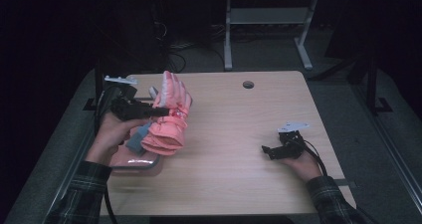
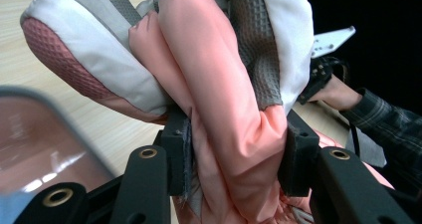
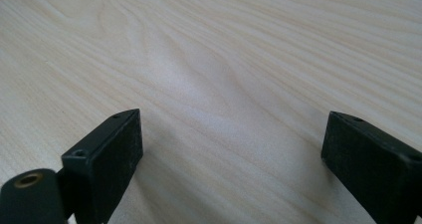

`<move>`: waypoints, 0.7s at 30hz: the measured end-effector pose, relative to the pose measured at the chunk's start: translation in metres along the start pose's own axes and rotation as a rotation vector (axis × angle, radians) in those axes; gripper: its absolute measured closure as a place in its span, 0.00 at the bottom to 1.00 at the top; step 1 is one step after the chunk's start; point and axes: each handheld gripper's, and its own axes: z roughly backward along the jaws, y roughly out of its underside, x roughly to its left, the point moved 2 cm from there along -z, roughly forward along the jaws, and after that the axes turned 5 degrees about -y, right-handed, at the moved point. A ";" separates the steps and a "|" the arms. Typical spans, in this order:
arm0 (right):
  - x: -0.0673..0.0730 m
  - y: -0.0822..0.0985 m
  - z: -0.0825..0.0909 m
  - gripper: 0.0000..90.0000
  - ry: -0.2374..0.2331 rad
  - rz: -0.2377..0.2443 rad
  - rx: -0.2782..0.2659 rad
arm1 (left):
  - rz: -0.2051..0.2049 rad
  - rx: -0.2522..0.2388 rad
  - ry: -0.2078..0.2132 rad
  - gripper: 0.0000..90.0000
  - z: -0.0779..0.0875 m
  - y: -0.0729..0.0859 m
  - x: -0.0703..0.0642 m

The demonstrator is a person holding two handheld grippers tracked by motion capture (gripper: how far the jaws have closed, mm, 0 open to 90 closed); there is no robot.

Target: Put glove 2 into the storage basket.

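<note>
At the left of the high view, a padded salmon-pink glove (image 1: 169,117) (smooth quilted shell, grey waffle-textured palm, white fingertips) is pinched between the black block-shaped pads of the left gripper (image 1: 149,110) and held clear above the pale wood-grain table (image 1: 239,149). Beneath it, at lower left, a glossy pink tray (image 1: 137,164) with rounded corners is seen. At centre right, the right gripper (image 1: 271,152) is rested on the table with its jaws spread wide over bare wood.

Right gripper (image 3: 231,154): two black jaws rising from the bottom edge, set wide apart, nothing between them. A brass-coloured rivet sits at the base of the jaw nearer the picture's left. Beneath: table (image 3: 224,59), pale wood-grain surface, bare between the jaws.
</note>
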 end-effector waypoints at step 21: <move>0.000 -0.001 -0.001 0.10 0.005 -0.003 -0.003 | 0.119 0.038 -0.146 0.62 0.024 0.040 0.075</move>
